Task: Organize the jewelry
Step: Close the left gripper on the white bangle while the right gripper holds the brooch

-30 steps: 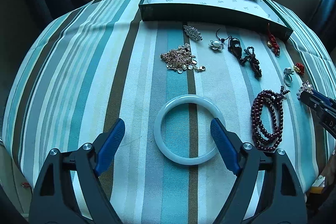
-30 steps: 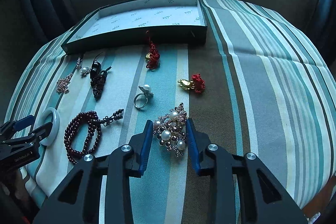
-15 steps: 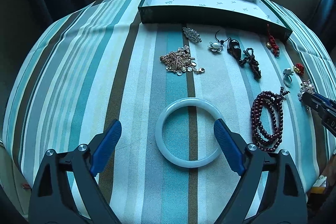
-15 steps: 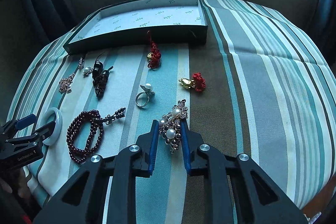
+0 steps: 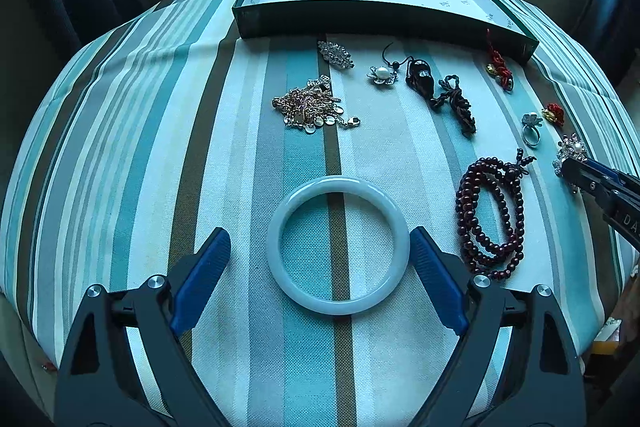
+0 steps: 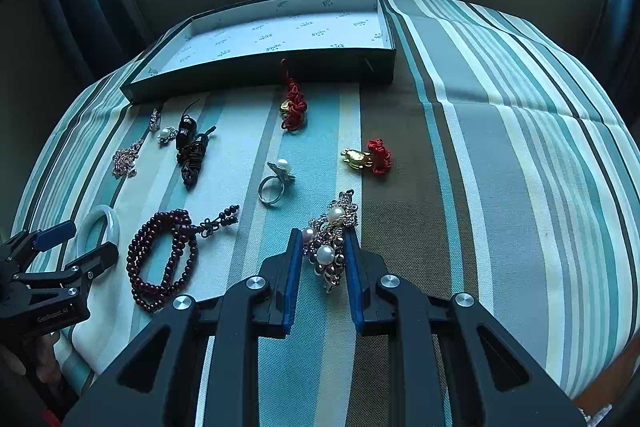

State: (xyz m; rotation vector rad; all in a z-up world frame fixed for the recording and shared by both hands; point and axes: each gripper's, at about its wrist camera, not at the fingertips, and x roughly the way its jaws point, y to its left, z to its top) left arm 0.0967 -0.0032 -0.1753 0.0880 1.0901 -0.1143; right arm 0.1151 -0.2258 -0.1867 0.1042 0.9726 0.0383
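hidden: pearl brooch [image 5: 570, 151] lower part — behind right gripper [image 5: 576, 173] | its body cut off

Bare striped cloth [image 6: 500, 187] right of the jewelry, open tray [image 6: 280, 35] behind, beaded bracelet [image 6: 164, 259] crowding the left

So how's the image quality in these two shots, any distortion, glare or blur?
Left wrist view: heavy fisheye bulges the striped cloth, corners dark, white bangle sharp. Right wrist view: same bulge, windows blown out at the top, box wall in shadow, pearl brooch in focus.
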